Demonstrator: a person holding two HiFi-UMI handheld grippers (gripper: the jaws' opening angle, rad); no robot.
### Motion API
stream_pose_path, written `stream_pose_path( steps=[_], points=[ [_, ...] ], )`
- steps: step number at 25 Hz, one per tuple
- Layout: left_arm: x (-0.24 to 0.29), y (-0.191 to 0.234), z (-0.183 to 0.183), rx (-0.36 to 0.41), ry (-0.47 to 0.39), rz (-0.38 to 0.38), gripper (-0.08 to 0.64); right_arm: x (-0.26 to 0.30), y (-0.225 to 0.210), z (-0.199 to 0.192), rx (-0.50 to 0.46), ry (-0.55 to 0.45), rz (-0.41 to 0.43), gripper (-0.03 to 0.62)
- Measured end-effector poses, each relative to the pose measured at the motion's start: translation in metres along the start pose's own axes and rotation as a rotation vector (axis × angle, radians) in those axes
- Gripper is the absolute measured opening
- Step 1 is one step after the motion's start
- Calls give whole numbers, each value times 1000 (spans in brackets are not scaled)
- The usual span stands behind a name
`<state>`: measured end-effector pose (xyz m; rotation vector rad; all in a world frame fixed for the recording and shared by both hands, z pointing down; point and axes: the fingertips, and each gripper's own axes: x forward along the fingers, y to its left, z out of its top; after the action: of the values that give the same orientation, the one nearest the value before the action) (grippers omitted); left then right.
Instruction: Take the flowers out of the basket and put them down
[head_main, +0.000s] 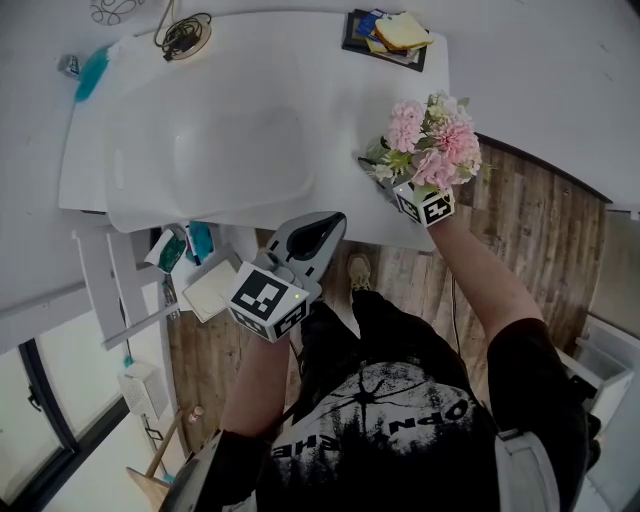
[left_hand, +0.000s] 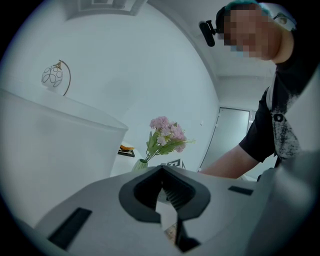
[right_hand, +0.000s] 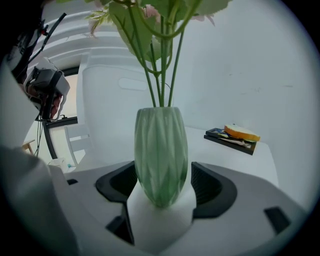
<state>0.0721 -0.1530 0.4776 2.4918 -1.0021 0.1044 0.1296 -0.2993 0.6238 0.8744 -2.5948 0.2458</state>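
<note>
Flowers upright in their vase (right_hand: 161, 155) on the bench (head_main: 320, 60)

The pale green, ribbed, egg-shaped vase stands at the white bench's near right edge with its long axis vertical. Thin green stems rise to soft pink flowers (head_main: 432, 140). The right gripper (right_hand: 162, 187) has its fingers spread either side, unclamped. The left gripper (left_hand: 161, 172) has its fingers together and empty.

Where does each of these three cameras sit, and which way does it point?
Head view: on the person's head, facing down at the table, left gripper, right gripper, arms, torso.
Left gripper view: on the left gripper, along its shut jaws toward the flowers; arm at right.
Right gripper view: on the right gripper, facing the vase between open jaws; person at left.
All three share the flowers.
</note>
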Motion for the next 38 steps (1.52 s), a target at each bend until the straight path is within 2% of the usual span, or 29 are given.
stream_pose_path(
  steps=[15, 21, 27, 28, 30, 34, 38],
  points=[
    [12, -13, -4, 17, 41, -53, 12, -45, 1, -32, 85, 32, -51, 316],
    [17, -16, -3, 28, 52, -79, 12, -76, 6, -21, 86, 4, -60, 314],
    [20, -29, 2, 61, 58, -124, 12, -110, 24, 1, 113, -29, -23, 307],
    [21, -30, 3, 69, 57, -132, 12, -117, 26, 5, 118, -35, -29, 284],
    [22, -34, 7, 83, 55, -147, 12, -131, 30, 12, 134, -52, -54, 182],
    [20, -41, 17, 111, 45, -170, 12, -162, 40, 35, 136, -100, -82, 48],
    [17, -46, 27, 135, 27, -186, 12, -188, 52, 63, 118, -146, -88, 19]
  ],
)
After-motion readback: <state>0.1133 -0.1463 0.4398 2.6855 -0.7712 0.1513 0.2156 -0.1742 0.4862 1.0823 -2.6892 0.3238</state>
